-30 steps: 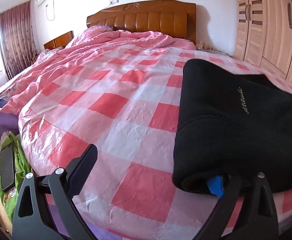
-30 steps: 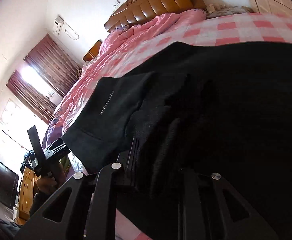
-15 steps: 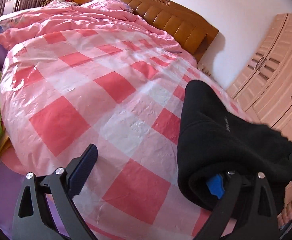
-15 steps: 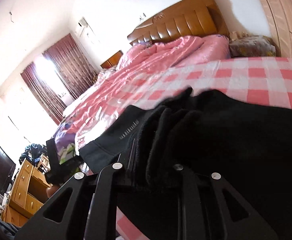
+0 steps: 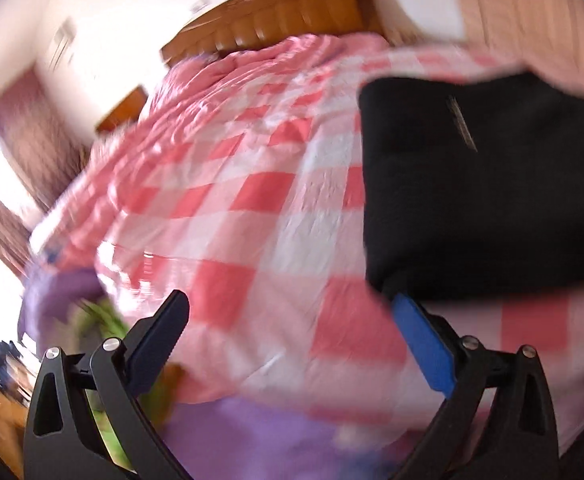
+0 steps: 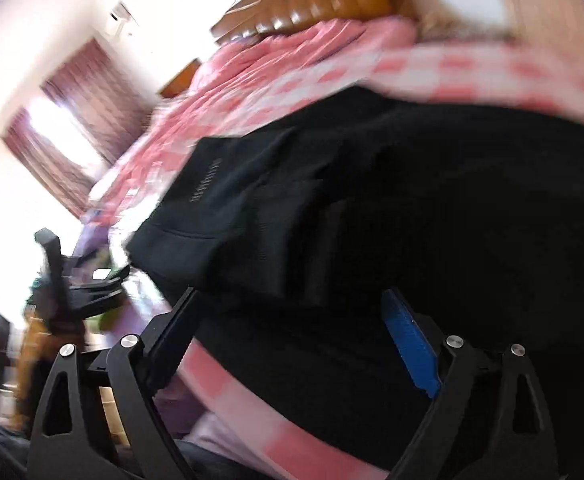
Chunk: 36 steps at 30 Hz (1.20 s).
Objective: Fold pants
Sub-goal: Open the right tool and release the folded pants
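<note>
The black pants (image 5: 483,184) lie folded on the pink checked bed cover, at the right of the left wrist view; both views are blurred. My left gripper (image 5: 292,312) is open and empty, its blue-padded finger (image 5: 423,344) just below the pants' near corner. In the right wrist view the pants (image 6: 391,208) fill the middle and right. My right gripper (image 6: 292,312) is open, its fingers spread at the pants' near edge, holding nothing. The left gripper (image 6: 72,272) shows at the left of that view.
The bed with its pink checked cover (image 5: 232,200) and wooden headboard (image 5: 276,24) fills the room's middle. Wardrobe doors (image 5: 531,8) stand at the right. Curtains (image 6: 80,120) and a bright window are at the left. Purple and green bedding (image 5: 72,300) hangs at the bed's near left edge.
Both grippers have let go of the pants and opened. The pants now lie on the bed. Both grippers have pulled back a little and are moving fast.
</note>
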Motion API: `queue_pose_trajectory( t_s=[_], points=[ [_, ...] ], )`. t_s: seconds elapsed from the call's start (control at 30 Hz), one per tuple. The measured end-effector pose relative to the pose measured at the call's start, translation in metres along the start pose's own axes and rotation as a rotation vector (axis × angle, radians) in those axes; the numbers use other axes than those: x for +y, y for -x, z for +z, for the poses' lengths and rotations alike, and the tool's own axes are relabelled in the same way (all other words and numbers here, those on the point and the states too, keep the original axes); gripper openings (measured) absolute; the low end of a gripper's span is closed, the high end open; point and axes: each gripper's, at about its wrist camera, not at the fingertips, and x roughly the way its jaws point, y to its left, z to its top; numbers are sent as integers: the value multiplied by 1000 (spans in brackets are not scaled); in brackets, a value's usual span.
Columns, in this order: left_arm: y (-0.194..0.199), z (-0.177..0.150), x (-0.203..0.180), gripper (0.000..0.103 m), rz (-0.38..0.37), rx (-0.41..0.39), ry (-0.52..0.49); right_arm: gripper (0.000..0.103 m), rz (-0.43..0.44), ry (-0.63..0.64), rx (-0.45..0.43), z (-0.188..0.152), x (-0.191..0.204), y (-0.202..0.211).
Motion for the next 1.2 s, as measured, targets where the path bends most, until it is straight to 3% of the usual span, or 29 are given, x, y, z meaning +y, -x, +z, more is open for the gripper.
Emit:
queue_pose_trajectory(
  t_s=[0.03,0.1,0.2,0.27,0.33,0.4,0.47,0.57,0.67,0.73,0.87,0.97,1.03,1.13,1.2],
  points=[
    [7,-4,0,102,78,1,-53,88,-32,39,-38,2,1,15],
    [30,0,7,101,103,-63,-55,88,-49,84,-94,6,5,29],
    [73,36,19,101,-30,-236,96,88,-20,203,-137,23,30,26],
    [81,73,5,101,-167,-314,141,88,9,285,-124,36,55,5],
    [59,105,-22,101,-237,-273,90,88,20,337,-80,42,71,-17],
    [22,129,-49,101,-226,-182,50,88,-7,405,-11,41,84,-41],
    [-12,138,-67,101,-235,-88,21,88,-69,456,46,34,89,-58],
    [-48,124,-81,102,-215,16,1,89,-113,469,115,15,72,-73],
    [-58,107,-63,102,-318,10,100,89,-82,477,86,4,60,-65],
    [-61,105,-60,102,-348,10,119,89,-74,475,88,4,62,-66],
    [-55,106,-67,102,-313,-8,92,88,-61,448,75,24,68,-50],
    [-56,108,-69,102,-314,-12,102,88,-114,424,-13,60,69,-46],
    [-56,108,-70,102,-312,-16,106,88,-136,437,8,76,68,-62],
    [-56,108,-71,102,-307,-16,101,88,-255,445,66,86,60,-98],
    [-57,109,-71,102,-311,-17,103,88,-273,447,110,84,54,-116]
  ],
)
